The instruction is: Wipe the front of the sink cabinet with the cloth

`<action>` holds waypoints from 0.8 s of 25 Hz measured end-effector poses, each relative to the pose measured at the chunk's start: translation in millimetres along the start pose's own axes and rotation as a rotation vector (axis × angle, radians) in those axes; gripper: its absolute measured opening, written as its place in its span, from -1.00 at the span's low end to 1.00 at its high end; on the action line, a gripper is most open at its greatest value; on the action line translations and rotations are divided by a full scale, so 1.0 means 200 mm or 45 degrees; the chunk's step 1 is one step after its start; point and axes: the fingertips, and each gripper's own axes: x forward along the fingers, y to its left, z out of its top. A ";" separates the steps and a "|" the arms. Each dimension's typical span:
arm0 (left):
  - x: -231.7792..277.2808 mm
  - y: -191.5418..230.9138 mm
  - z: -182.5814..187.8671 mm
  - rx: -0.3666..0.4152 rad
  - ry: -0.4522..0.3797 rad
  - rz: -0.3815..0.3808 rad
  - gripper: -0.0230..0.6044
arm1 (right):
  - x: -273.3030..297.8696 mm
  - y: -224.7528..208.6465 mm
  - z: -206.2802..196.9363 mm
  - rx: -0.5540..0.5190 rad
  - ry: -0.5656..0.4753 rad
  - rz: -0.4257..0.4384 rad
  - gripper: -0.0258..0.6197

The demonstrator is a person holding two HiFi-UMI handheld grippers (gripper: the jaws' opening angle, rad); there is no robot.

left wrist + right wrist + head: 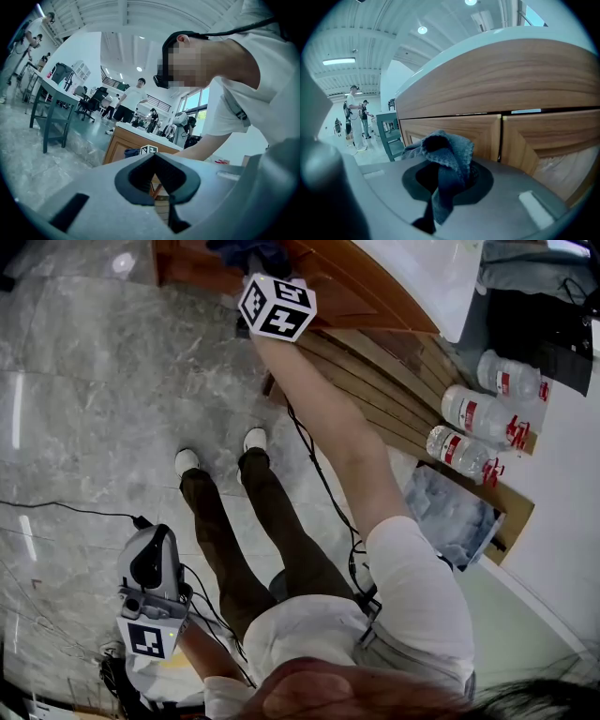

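Bulging cloth (449, 149) sits clamped in right claw (443, 185).

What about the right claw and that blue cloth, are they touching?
Touching. The right gripper view shows the right gripper with its jaws closed on the blue cloth, which bunches up above them.

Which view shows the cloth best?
The right gripper view: the cloth fills its centre, pinched in the jaws before the cabinet. The head view shows only a dark scrap at its top edge; the left gripper view, a tiny blue patch.
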 end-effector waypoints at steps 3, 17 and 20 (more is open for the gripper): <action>0.02 -0.01 -0.01 -0.007 0.008 0.000 -0.91 | -0.05 -0.04 -0.01 0.020 -0.001 0.005 -0.78; 0.11 -0.10 -0.07 -0.025 0.031 -0.076 -0.92 | -0.35 -0.49 -0.08 0.034 0.000 -0.137 -0.78; 0.10 -0.09 -0.09 -0.032 0.050 -0.079 -0.92 | -0.40 -0.64 -0.11 0.047 0.007 -0.211 -0.78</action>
